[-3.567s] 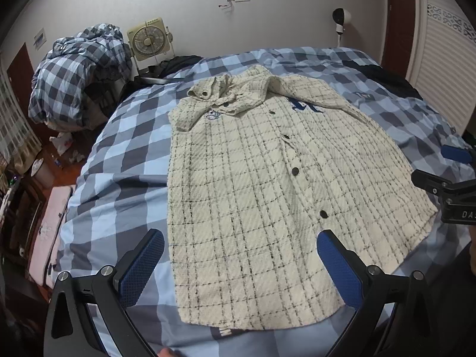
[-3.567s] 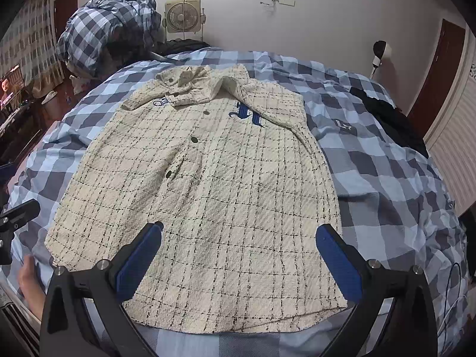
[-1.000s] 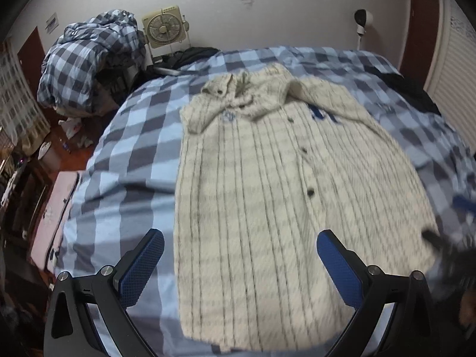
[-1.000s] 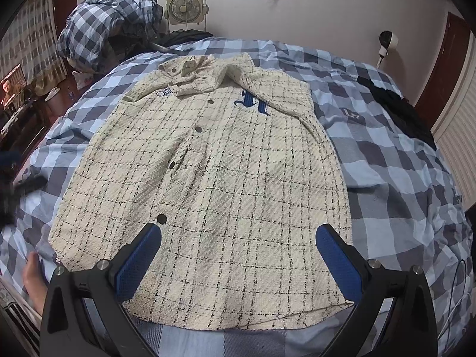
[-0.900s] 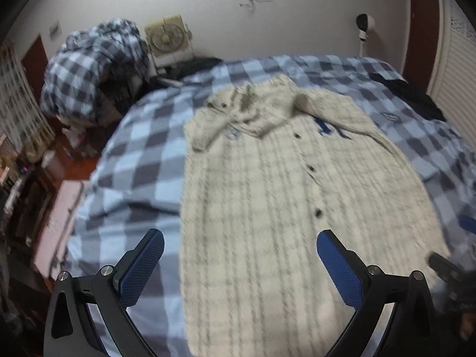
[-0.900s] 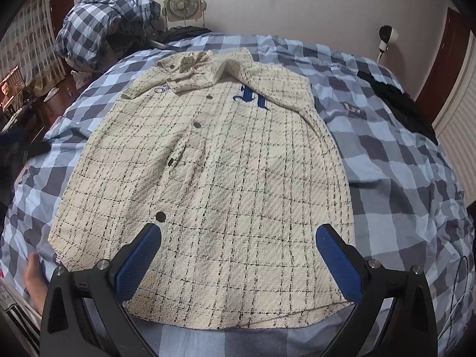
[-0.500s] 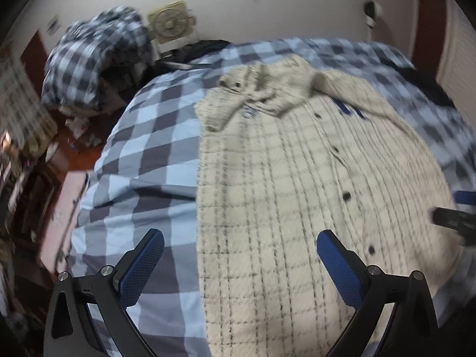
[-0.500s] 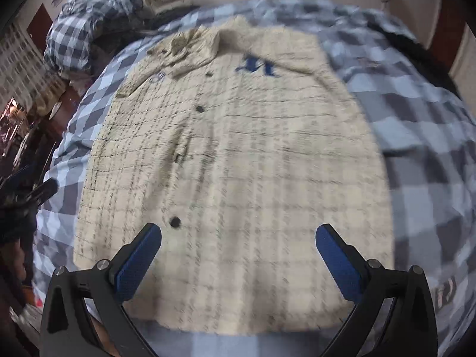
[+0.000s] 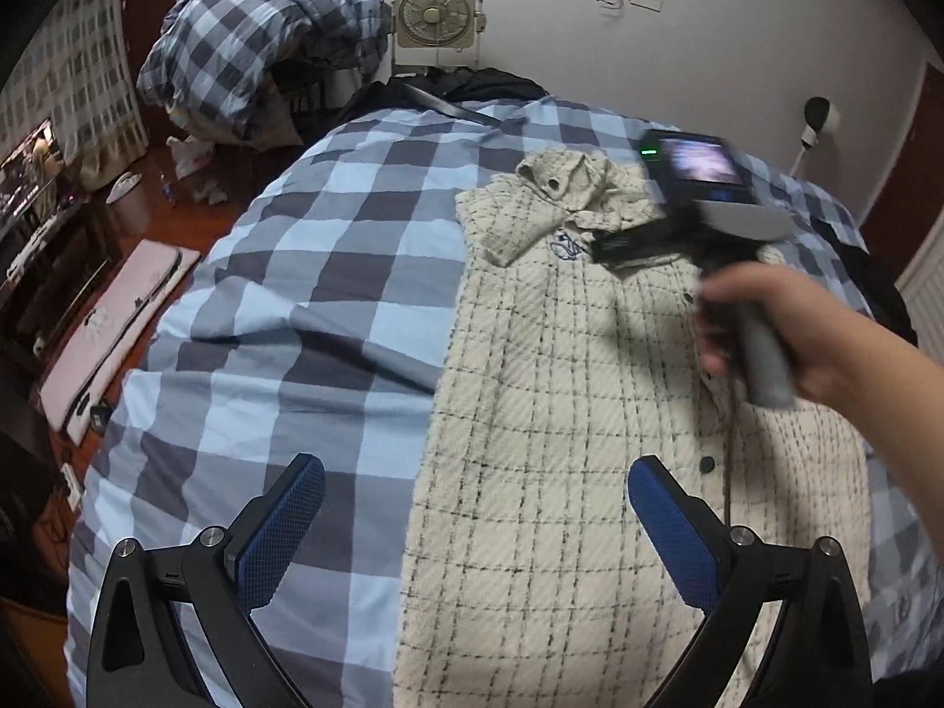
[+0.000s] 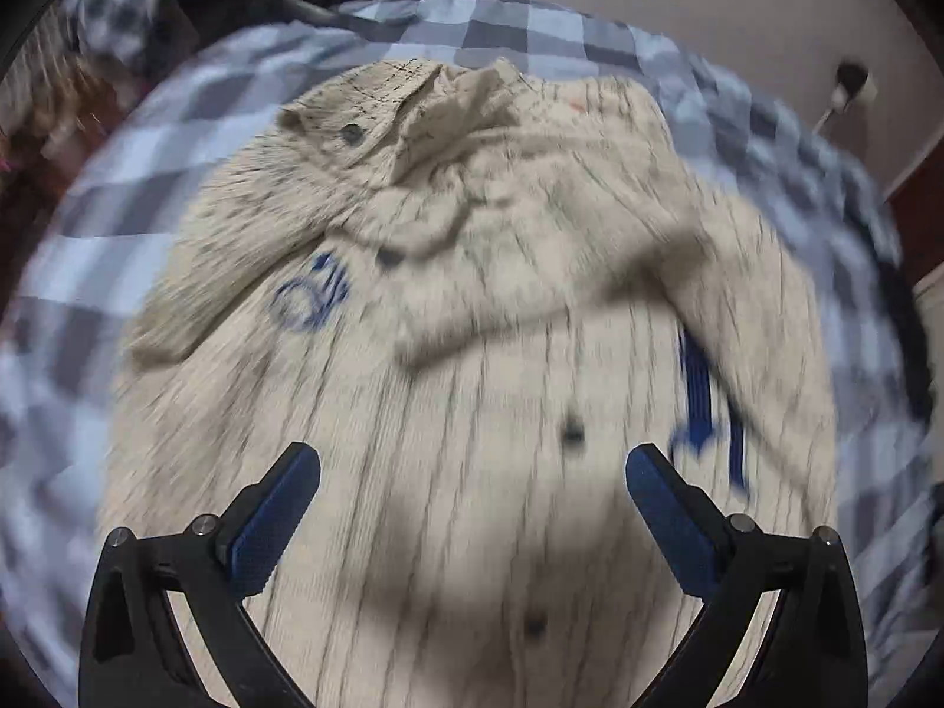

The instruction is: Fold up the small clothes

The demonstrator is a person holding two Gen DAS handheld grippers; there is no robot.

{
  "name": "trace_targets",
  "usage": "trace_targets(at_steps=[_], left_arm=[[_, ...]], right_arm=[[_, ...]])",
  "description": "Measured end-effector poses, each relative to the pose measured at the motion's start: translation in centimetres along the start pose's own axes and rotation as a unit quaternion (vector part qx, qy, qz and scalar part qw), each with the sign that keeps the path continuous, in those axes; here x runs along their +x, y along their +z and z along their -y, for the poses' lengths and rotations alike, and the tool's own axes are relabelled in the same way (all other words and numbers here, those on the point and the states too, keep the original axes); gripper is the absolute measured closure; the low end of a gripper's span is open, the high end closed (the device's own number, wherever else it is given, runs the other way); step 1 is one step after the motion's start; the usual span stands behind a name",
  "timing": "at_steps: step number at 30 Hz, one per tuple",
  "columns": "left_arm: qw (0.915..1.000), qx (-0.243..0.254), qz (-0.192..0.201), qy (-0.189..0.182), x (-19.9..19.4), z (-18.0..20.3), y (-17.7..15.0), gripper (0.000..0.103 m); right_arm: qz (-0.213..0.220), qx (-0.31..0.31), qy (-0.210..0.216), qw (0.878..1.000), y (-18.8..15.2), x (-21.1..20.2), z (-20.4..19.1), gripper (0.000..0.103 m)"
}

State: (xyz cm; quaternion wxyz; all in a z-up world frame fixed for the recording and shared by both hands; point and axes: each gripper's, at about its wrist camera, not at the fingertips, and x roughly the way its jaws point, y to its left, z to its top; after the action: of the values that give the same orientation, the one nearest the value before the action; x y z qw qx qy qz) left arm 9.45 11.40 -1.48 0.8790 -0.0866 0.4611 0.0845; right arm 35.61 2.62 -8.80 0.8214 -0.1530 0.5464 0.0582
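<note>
A cream plaid button-up shirt lies flat, front up, on the blue checked bed, its collar at the far end. My left gripper is open and empty, low over the shirt's left edge near the hem. My right gripper is open and empty, hovering above the shirt's chest just below the rumpled collar. The left wrist view shows the right gripper's handle and hand above the shirt's upper half. The right wrist view is motion-blurred.
The bed's checked cover stretches left of the shirt. A heap of checked bedding and a box fan stand at the far left by the wall. Dark clothes lie at the head of the bed. A pink case lies on the floor to the left.
My right gripper has moved fast from the hem up toward the collar. My left gripper has shifted left toward the shirt's left edge. The shirt has not moved.
</note>
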Motion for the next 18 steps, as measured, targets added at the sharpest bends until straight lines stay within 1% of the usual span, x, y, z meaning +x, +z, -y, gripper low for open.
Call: trace_targets(at_steps=[2,4,7,9,10,11,12,13,14,15,16,18], left_arm=[[0.9999,-0.006,-0.007,-0.01,0.2,-0.1,-0.1,0.0],[0.9997,-0.012,-0.011,-0.018,0.4,-0.2,-0.1,0.0],[0.9997,-0.012,-0.014,-0.017,0.6,0.0,-0.2,0.0],[0.9996,-0.013,-0.015,-0.02,0.8,0.1,-0.2,0.0],[0.9995,-0.014,-0.016,-0.021,0.9,0.1,-0.2,0.0],[0.9995,-0.016,-0.018,-0.02,1.1,0.1,-0.2,0.0],[0.9994,-0.019,-0.02,-0.02,1.2,0.1,-0.1,0.0],[0.9993,-0.021,-0.021,-0.021,1.3,0.1,-0.1,0.0],[0.9992,-0.024,-0.021,-0.022,1.3,0.0,-0.1,0.0],[0.9992,-0.026,-0.021,-0.023,1.3,0.0,-0.1,0.0],[0.9992,-0.027,-0.02,-0.021,1.2,0.0,-0.1,0.0],[0.9993,-0.026,-0.017,-0.019,1.1,0.0,-0.1,0.0]], right_arm=[[-0.009,-0.016,0.001,1.0,1.1,1.3,-0.9,0.001],[-0.012,-0.019,-0.01,1.0,1.7,2.5,-1.8,0.001],[-0.009,-0.01,-0.014,1.0,2.0,3.5,-2.3,0.001],[-0.023,-0.003,-0.009,1.0,1.9,4.4,-2.2,0.002],[-0.026,0.002,-0.001,1.0,2.5,4.9,-2.6,0.008],[-0.028,0.012,0.025,0.999,2.7,5.1,-2.3,0.034],[-0.031,0.03,0.047,0.998,2.7,5.0,-1.7,0.055],[-0.026,0.052,0.063,0.996,2.6,4.5,-0.7,0.065],[-0.019,0.065,0.086,0.994,2.5,3.8,0.3,0.085],[-0.008,0.072,0.112,0.991,2.5,2.9,1.4,0.086],[0.013,0.075,0.127,0.989,2.5,1.4,2.5,0.086],[0.043,0.085,0.149,0.984,2.6,-1.7,5.0,0.09]])
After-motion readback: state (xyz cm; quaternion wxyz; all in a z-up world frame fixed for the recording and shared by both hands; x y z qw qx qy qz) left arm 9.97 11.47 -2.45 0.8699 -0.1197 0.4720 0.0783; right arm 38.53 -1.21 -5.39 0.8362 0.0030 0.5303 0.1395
